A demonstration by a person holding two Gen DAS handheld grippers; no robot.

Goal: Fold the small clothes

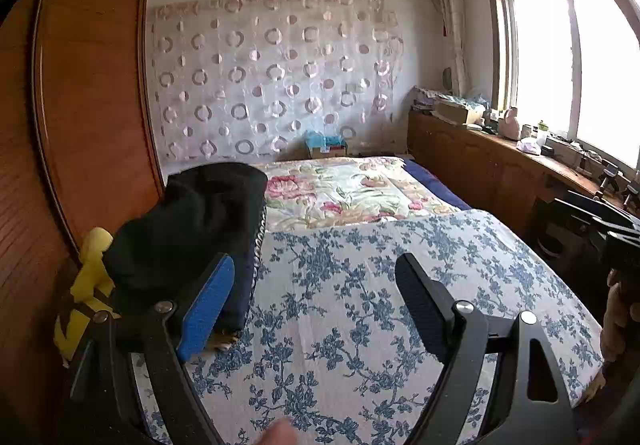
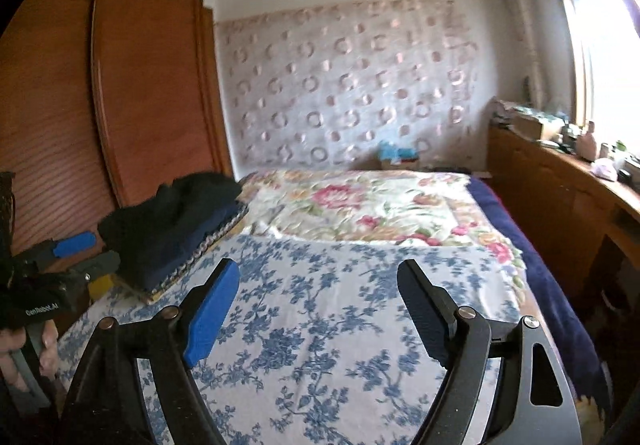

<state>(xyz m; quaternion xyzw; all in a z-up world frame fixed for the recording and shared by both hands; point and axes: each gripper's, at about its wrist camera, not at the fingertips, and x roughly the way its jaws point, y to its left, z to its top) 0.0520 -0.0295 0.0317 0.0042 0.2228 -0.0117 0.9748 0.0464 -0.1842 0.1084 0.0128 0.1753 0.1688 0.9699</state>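
A pile of dark clothes, black on top of navy, sits at the left edge of the bed on the blue-flowered sheet. It also shows in the right wrist view. My left gripper is open and empty, its blue pad just right of the pile. My right gripper is open and empty above the bare flowered sheet. The left gripper shows at the left edge of the right wrist view, beside the pile.
A wooden wardrobe stands left of the bed. A yellow object lies between it and the pile. A rose-patterned quilt covers the far bed. A cluttered wooden counter runs under the window on the right.
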